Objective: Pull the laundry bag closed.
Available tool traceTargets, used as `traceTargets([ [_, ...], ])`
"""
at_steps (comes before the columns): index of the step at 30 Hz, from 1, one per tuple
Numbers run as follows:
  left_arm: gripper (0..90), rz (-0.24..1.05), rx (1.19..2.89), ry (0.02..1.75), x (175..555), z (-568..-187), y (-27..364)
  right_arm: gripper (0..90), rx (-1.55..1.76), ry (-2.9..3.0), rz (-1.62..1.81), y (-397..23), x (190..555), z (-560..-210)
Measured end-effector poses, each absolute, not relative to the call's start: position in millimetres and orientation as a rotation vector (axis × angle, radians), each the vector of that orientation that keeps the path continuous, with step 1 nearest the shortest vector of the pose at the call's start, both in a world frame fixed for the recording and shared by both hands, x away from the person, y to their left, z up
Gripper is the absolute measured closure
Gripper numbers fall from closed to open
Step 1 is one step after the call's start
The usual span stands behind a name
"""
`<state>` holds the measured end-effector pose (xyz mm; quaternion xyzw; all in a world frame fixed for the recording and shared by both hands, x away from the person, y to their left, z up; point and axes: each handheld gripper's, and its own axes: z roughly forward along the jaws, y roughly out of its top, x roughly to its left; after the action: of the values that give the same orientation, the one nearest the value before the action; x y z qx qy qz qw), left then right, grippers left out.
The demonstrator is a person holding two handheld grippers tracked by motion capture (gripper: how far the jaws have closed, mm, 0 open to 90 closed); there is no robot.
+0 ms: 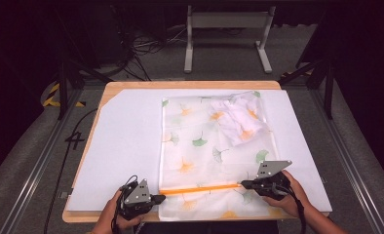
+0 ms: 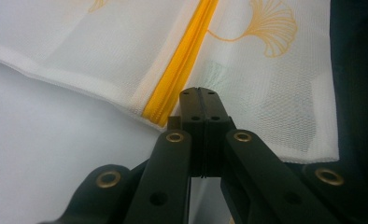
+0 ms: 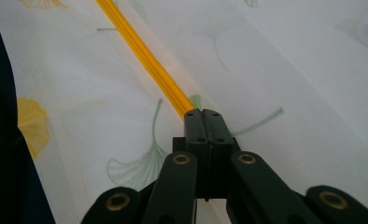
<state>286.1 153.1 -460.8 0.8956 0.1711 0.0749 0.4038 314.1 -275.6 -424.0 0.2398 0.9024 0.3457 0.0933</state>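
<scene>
Mesh bag [image 1: 214, 146] flat on the white board [image 1: 126, 146], zip [image 1: 200, 188] near its front edge
Left gripper [image 1: 156, 199] clenched at the zip's end; right gripper [image 1: 243, 184] clenched, on the slider seemingly: a jerky pull could ruck the mesh and jam it

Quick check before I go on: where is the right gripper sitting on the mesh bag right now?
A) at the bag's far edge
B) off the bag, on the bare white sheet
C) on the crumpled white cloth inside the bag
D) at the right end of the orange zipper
D: the right gripper sits at the right end of the orange zipper, jaws together, on the mesh bag.
</scene>
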Motion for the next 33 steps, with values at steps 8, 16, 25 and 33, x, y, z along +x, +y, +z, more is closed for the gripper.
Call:
traceTargets([
  [8, 90.0, 0.185, 2.261, 0.435, 286.1, -460.9, 153.3, 90.0, 0.815, 2.622, 1.004, -315.7, 307.4, -423.5],
  [16, 90.0, 0.183, 2.262, 0.432, 286.6, -460.8, 153.5, 90.0, 0.887, 2.578, 0.99, -342.9, 302.8, -420.9],
  [25, 90.0, 0.183, 2.26, 0.431, 286.8, -460.9, 153.9, 90.0, 0.922, 2.557, 0.974, -362.2, 301.6, -416.5],
  [33, 90.0, 0.181, 2.262, 0.435, 286.7, -460.8, 153.9, 90.0, 0.977, 2.517, 0.965, -384.4, 299.1, -413.5],
])
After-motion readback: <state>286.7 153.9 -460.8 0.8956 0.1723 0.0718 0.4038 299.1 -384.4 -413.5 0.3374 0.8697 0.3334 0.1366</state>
